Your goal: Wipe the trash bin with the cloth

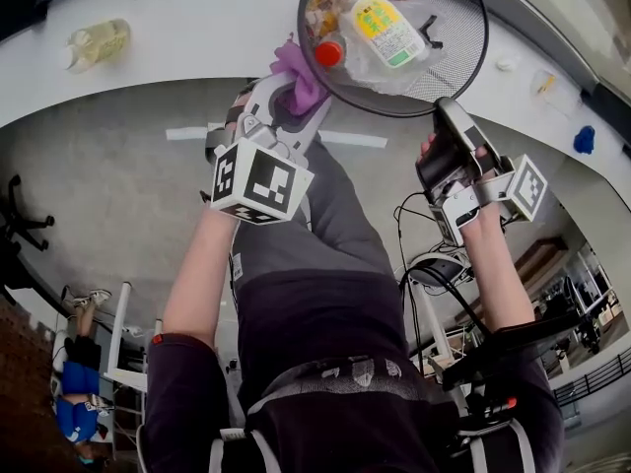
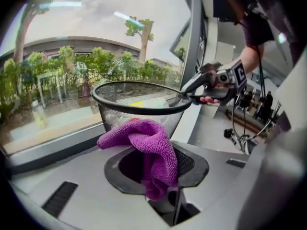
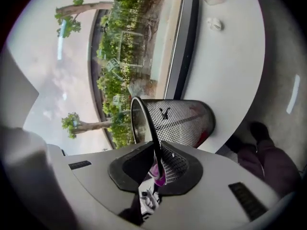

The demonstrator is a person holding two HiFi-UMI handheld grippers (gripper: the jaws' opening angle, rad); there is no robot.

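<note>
Left tool [image 1: 293, 101] is closed on the purple cloth [image 1: 301, 72]. The cloth is bunched between its jaws and sticks out in front of them. It lies at the left side of the trash bin [image 1: 461, 30], against the outer mesh just under the rim. Right tool [image 1: 447, 114] grips the near right part of the bin's rim, and the thin black rim runs between its jaws. The bin stands on the white worktop [image 1: 177, 62], close to its near edge. Inside the bin lies a plastic bottle [image 1: 380, 26] with a red cap.
</note>
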